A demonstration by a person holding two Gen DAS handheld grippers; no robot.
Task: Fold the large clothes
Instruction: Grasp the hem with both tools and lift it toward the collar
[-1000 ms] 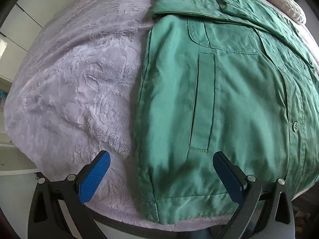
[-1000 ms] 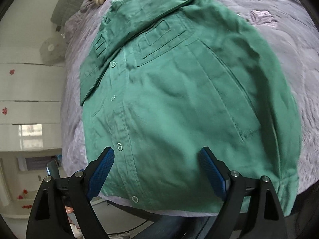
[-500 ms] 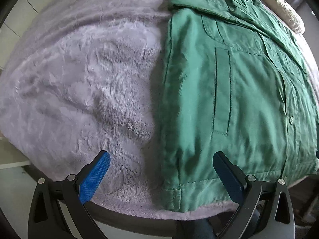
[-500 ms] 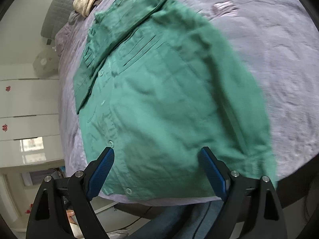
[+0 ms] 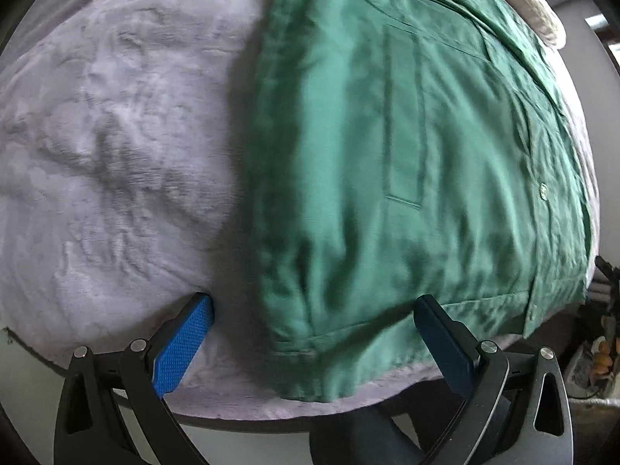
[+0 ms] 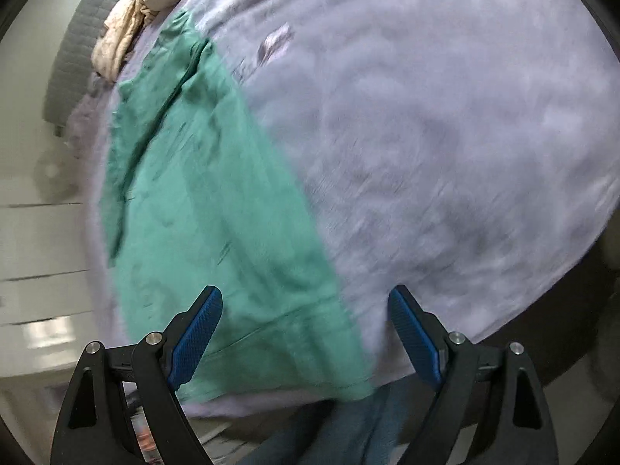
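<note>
Green shirt (image 5: 407, 147) lies flat, front up, on the lilac blanket (image 5: 116, 147), hem at the blanket's near edge. Left gripper (image 5: 314, 329) jaws stand wide apart and empty, straddling the shirt's hem corner above the blanket. Right gripper (image 6: 306, 333) jaws likewise wide apart and empty, spanning the shirt's opposite hem corner. A cream cloth (image 6: 128, 27) lies beyond the shirt's collar.

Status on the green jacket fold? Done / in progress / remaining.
Done: the green jacket lies front-up on the lilac blanket, a sleeve folded across its top. In hand: nothing gripped; the left gripper and right gripper hang open above the two bottom hem corners. Left: clamp the hem and fold the body; it lies at full length.
</note>
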